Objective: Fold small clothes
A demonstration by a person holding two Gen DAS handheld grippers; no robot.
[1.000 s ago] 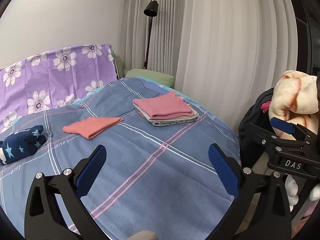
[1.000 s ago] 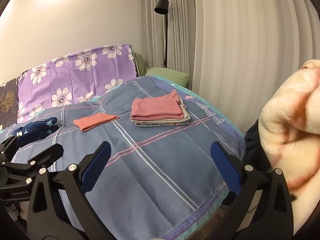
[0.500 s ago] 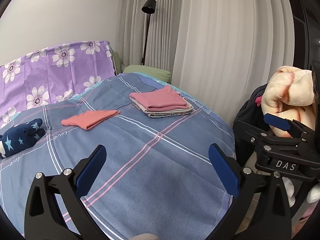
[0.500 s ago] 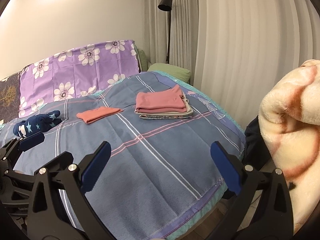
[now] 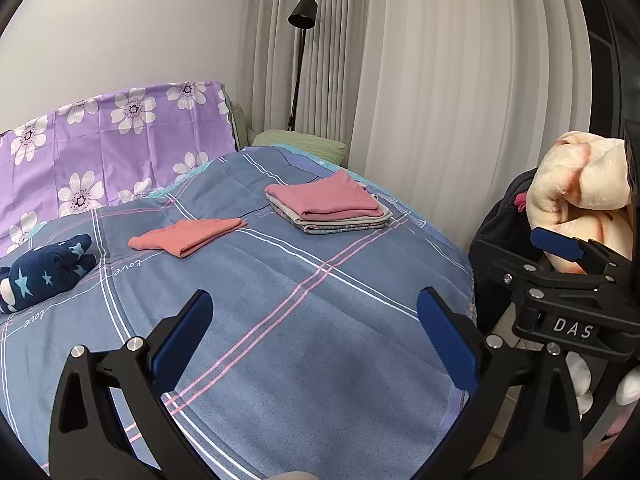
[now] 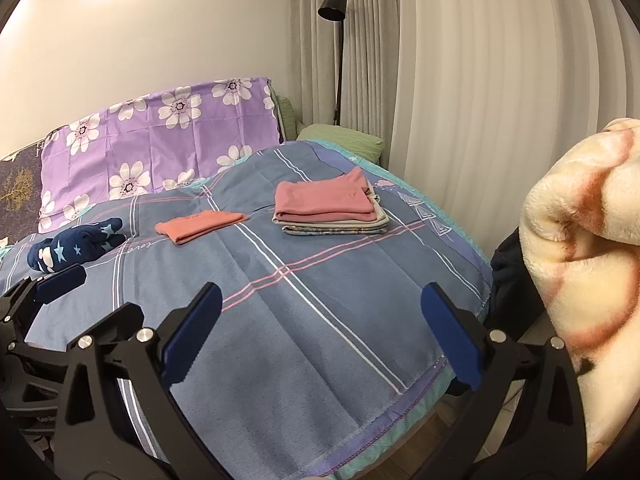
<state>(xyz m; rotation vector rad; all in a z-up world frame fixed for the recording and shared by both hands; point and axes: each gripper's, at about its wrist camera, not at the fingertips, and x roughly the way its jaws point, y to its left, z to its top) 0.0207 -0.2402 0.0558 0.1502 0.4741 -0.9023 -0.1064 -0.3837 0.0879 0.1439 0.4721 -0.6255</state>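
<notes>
Both grippers, left (image 5: 312, 328) and right (image 6: 320, 328), had backed away from the bed (image 5: 320, 304), jaws wide and empty; folded stack (image 5: 330, 208) and coral garment (image 5: 186, 236) lay far ahead, suggesting a finished fold

A bed (image 5: 280, 300) covered by a blue plaid blanket (image 5: 340, 320) carries the clothes. A stack of folded clothes (image 5: 332, 208) topped with a pink piece lies near the blanket's far right edge; left of the stack lies a single folded coral garment (image 5: 186, 236), and farther left still a crumpled navy star-print garment (image 5: 44, 272). Behind the stack, at the bed's head, rest a green pillow (image 5: 300, 146) and a purple floral pillow (image 5: 112, 148).
</notes>
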